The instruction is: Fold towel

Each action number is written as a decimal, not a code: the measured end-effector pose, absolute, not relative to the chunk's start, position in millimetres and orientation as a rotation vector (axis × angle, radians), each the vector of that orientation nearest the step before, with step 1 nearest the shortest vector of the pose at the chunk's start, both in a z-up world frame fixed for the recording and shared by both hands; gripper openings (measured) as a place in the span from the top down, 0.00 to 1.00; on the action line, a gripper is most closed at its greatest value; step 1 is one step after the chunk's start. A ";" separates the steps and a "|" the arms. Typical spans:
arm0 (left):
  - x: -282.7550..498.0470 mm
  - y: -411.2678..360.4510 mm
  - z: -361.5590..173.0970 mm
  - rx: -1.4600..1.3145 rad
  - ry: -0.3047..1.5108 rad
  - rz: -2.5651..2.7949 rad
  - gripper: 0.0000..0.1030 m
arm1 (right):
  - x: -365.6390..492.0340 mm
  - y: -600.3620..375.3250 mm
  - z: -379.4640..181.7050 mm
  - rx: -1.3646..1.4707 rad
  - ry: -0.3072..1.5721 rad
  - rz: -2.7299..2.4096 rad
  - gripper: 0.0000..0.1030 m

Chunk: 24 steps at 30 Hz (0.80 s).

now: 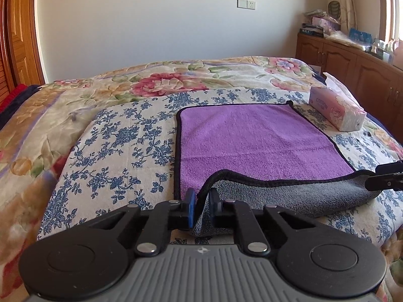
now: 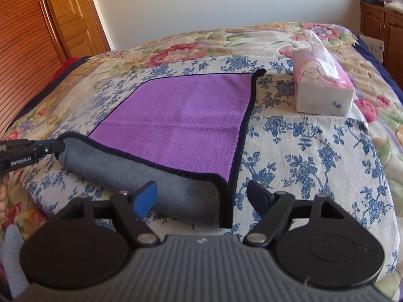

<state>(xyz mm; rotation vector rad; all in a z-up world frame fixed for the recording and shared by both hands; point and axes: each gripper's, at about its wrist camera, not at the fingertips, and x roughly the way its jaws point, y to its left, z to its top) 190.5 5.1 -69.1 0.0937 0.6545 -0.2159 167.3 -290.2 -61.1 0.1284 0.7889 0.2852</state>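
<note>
A purple towel (image 1: 252, 136) with a grey underside and black trim lies on the blue-flowered cloth on the bed; it also shows in the right wrist view (image 2: 181, 115). Its near edge is rolled up, grey side out (image 2: 141, 173). My left gripper (image 1: 202, 201) is shut on the towel's near left corner, lifted a little. My right gripper (image 2: 201, 196) is open, its fingers on either side of the near right corner, not clamped. It shows at the right edge of the left wrist view (image 1: 382, 176).
A pink tissue box (image 1: 337, 108) lies on the bed right of the towel, also in the right wrist view (image 2: 325, 88). Wooden cabinets (image 1: 352, 63) stand at the far right, a wooden door (image 2: 37, 25) at the left. The floral quilt (image 1: 151, 80) covers the bed.
</note>
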 end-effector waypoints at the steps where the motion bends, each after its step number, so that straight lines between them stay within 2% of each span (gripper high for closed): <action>1: 190.6 5.3 -69.3 0.095 0.654 -0.215 0.88 | 167.8 -290.7 -61.7 0.136 0.794 0.288 0.28; 6: 190.9 5.4 -70.4 0.096 0.657 -0.217 0.88 | 168.9 -291.4 -63.1 0.156 0.812 0.310 0.41; 14: 190.8 3.8 -71.8 0.100 0.658 -0.217 0.88 | 174.7 -296.4 -64.8 0.167 0.828 0.321 0.54; 18: 190.9 3.7 -71.8 0.100 0.658 -0.217 0.88 | 177.0 -299.1 -66.4 0.169 0.841 0.314 0.67; 24: 190.9 2.3 -72.2 0.102 0.658 -0.221 0.88 | 179.5 -301.5 -69.2 0.177 0.867 0.316 0.70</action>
